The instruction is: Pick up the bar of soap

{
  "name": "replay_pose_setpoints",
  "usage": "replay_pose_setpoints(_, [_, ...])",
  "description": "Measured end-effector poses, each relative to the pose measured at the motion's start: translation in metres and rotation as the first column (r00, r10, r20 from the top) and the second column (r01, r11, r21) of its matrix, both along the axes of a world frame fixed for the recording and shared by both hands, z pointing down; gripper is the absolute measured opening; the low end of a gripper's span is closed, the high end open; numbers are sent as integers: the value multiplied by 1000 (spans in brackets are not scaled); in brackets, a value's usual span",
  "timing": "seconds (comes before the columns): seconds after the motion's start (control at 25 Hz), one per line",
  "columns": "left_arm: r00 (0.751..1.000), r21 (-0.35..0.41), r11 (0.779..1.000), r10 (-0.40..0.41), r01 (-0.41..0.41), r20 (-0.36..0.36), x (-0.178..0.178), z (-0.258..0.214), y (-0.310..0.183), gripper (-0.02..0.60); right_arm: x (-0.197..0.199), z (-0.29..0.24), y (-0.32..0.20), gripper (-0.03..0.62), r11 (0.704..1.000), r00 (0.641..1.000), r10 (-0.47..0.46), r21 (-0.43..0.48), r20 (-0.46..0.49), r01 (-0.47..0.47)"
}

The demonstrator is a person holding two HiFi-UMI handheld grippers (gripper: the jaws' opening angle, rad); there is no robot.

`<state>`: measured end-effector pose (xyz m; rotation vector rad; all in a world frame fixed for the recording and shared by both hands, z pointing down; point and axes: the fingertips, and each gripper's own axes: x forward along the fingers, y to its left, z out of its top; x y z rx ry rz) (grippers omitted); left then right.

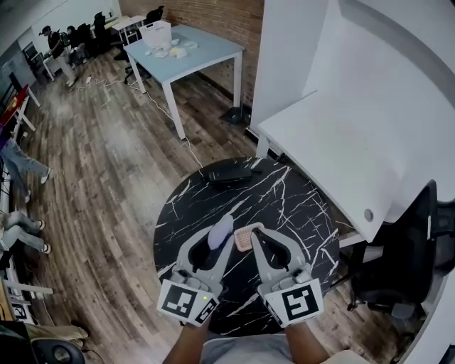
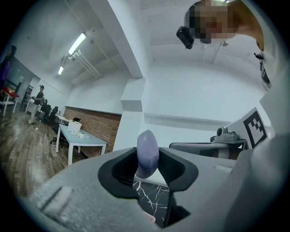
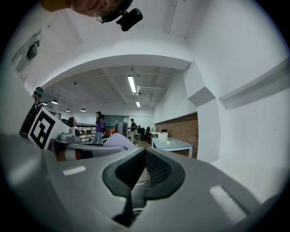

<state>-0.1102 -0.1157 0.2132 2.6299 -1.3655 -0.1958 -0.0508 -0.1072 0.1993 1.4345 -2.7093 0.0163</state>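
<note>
Lavender soap (image 2: 147, 146) pinched in left tongs (image 2: 147, 162), right tongs (image 3: 144, 155) pressed together, pink pad (image 1: 244, 239) alongside, black case (image 1: 229, 173) beyond

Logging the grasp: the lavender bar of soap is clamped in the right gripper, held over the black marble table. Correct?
Not quite. The bar of soap is clamped in the left gripper, not the right gripper, as the left gripper view shows. It is held over the black marble table.

This was an open-plan office, with a wood-plank floor (image 1: 106, 156), a brick wall (image 1: 213, 18), a pale blue desk (image 1: 202, 53), black office chairs (image 1: 154, 14), people (image 1: 55, 44) in the distance and strip lights (image 3: 132, 84) overhead
</note>
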Motion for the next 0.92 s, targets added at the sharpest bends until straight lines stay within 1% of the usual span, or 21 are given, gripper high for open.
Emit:
replay_pose_setpoints(0.08, [1000, 6, 1000, 6, -6, -2, 1, -5, 1, 124, 7, 2, 1, 0, 1000, 1000, 5, 0, -27, -5])
replay_pose_setpoints(0.12, [1000, 7, 1000, 10, -10, -2, 2, -6, 2, 124, 9, 1, 2, 0, 1000, 1000, 8, -1, -26, -8])
replay_pose_setpoints(0.28, [1000, 14, 1000, 20, -20, -4, 5, -9, 4, 126, 9, -10, 4, 0, 1000, 1000, 15, 6, 18, -15])
replay_pose_setpoints(0.4, [1000, 22, 1000, 19, -19, -6, 4, -12, 4, 124, 12, -12, 7, 0, 1000, 1000, 11, 25, -20, -11])
replay_pose_setpoints(0.48, [1000, 21, 1000, 18, -18, -9, 4, -13, 5, 126, 13, -13, 9, 0, 1000, 1000, 11, 29, -26, -10])
replay_pose_setpoints(0.72, [1000, 15, 1000, 21, -21, -12, 3, -11, 10, 124, 5, -16, 13, 0, 1000, 1000, 1, 19, 4, -1])
replay_pose_setpoints(0.92, [1000, 21, 1000, 12, -12, -9, 1, -11, 10, 126, 3, -10, 12, 0, 1000, 1000, -16, 27, -14, 16])
